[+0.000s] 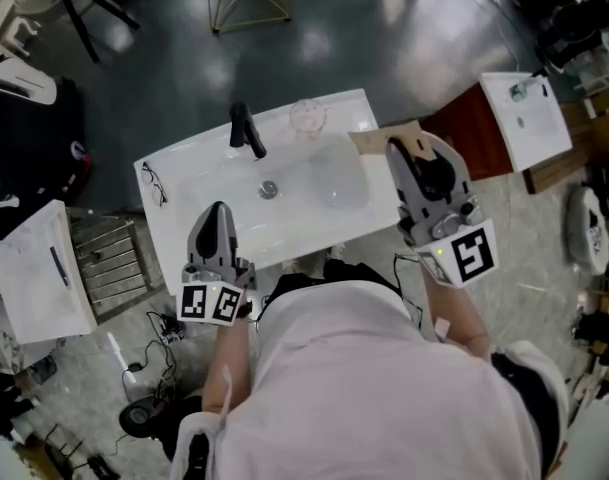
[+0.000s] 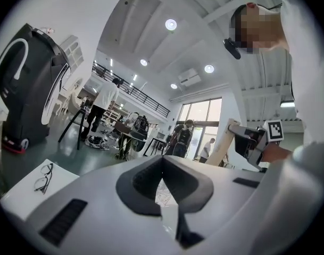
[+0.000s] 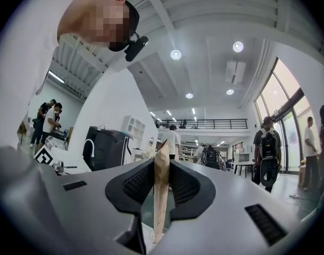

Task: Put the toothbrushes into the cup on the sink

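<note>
Sink [image 1: 314, 230]: white, in the middle of the head view, with the drain [image 1: 269, 189] at the basin's centre.
Cup [image 1: 307, 116]: clear, upright on the sink's back rim at 12 o'clock, just beside the faucet.
Faucet [image 1: 247, 130]: black, on the back rim at 11 o'clock.
Glasses [image 1: 154, 182]: lying on the left rim at 9 o'clock, well apart from the cup.
Left gripper [image 1: 218, 211]: over the front rim at 7 o'clock, pointing toward the basin. Fingers [image 2: 143, 182] pressed together at the tips, nothing between them.
Right gripper [image 1: 406, 148]: past the sink's right edge at 3 o'clock, pointing toward the back corner. Fingers [image 3: 189, 187] pinching a thin tan pack [image 3: 159, 195] that stands edge-on between the pads.
Pack in the head view: a flat tan sheet at the sink's 2 o'clock, over the right back corner, near the cup but apart from it.
Toothbrushes: cannot tell whether the tan pack holds them.
</note>
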`<state>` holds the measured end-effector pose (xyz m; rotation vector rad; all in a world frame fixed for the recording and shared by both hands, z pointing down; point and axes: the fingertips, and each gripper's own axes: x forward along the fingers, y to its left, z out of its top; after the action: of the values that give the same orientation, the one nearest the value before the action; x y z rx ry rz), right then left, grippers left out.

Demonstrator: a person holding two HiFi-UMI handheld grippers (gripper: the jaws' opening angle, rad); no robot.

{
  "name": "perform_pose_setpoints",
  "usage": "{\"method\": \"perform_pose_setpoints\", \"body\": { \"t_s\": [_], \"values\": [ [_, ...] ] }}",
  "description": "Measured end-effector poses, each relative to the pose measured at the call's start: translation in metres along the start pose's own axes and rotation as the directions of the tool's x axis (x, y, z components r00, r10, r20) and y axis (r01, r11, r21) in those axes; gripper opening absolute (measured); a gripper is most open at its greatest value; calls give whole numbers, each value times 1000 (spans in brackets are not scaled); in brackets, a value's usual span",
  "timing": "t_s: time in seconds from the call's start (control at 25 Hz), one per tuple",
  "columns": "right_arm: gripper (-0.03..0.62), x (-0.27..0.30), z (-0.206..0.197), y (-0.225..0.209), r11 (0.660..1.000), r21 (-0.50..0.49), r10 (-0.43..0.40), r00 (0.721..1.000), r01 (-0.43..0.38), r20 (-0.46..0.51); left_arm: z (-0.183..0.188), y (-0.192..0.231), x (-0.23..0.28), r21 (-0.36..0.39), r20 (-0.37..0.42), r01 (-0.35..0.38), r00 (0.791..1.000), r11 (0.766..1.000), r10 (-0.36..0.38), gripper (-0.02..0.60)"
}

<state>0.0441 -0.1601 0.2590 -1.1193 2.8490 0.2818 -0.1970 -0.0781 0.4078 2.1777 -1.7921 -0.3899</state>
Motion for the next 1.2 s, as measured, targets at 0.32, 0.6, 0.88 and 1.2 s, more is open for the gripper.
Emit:
{"method": "perform_pose_setpoints", "body": {
  "t_s": [0.32, 0.6, 0.88, 1.2],
  "values": [
    [98, 23, -9, -12, 998, -45, 44, 998, -42, 38, -3, -7, 3, 17, 3, -44, 999, 999, 44, 3],
    [98, 53, -23, -8, 991, -106, 90, 995, -84, 52, -10, -6, -1, 14, -14, -78, 997, 997, 78, 3],
    [98, 90, -68, 0, 981, -147, 130, 991, -130, -7, -10, -3, -10, 10, -5, -115, 993, 993, 115, 3],
    [98, 121, -125, 11, 960, -210, 173, 982, -184, -71, -21, 6, -18, 13, -22, -158, 987, 987, 158, 3]
  ]
}}
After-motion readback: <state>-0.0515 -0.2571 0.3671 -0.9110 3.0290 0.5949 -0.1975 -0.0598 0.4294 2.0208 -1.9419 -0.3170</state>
